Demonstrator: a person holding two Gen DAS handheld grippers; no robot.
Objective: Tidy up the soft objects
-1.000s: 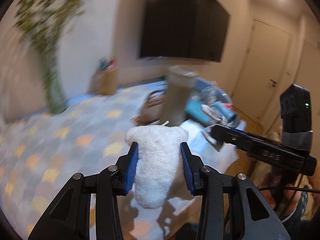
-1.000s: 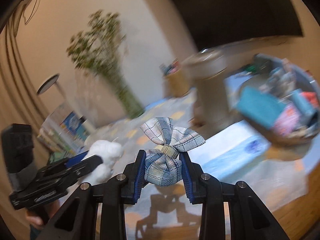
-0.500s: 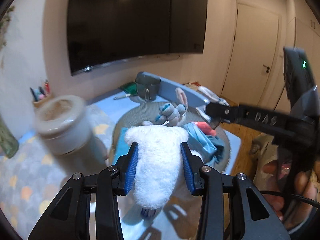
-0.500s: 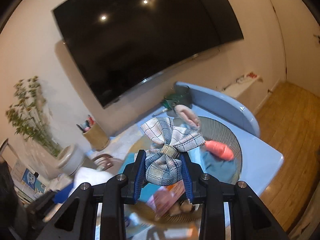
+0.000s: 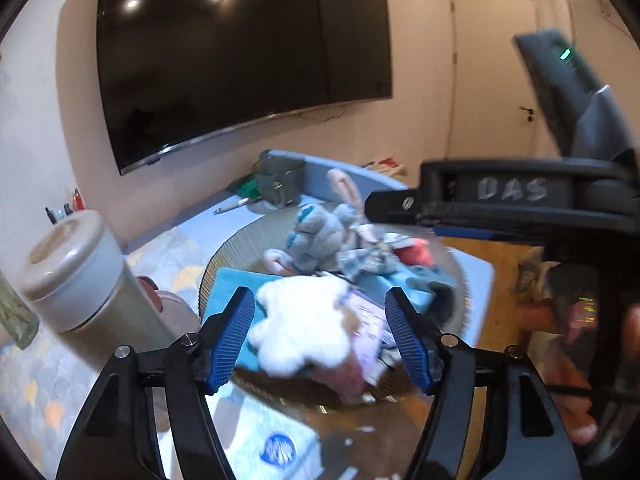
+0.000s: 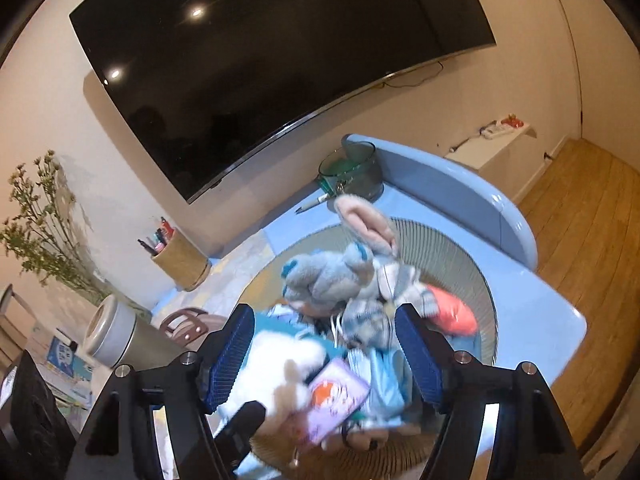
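At the left side of the bench (image 5: 168, 240) a beige canister (image 5: 76, 276) with a round lid stands, just beside the round woven basket (image 5: 228, 256). Over the near rim of this basket I hold my left gripper (image 5: 320, 336). Its fingers (image 5: 232, 336) have just been opening, and now they stand apart with the white plush toy (image 5: 304, 324) between them, but the blue pads do not press on it. The toy looks blurred and sits on the pile in the basket, over a teal cloth (image 5: 236, 284). Further back in the pile a grey plush rabbit (image 6: 332, 276) lies with one pink ear up. My right gripper (image 6: 324, 356) is also above the basket and has just been opening too. The plaid bow (image 6: 368, 320) is between its fingers (image 6: 420, 356), blurred, near the right pad, and I cannot tell if it touches. To the right of it an orange soft piece (image 6: 452, 312) lies by the basket wall.
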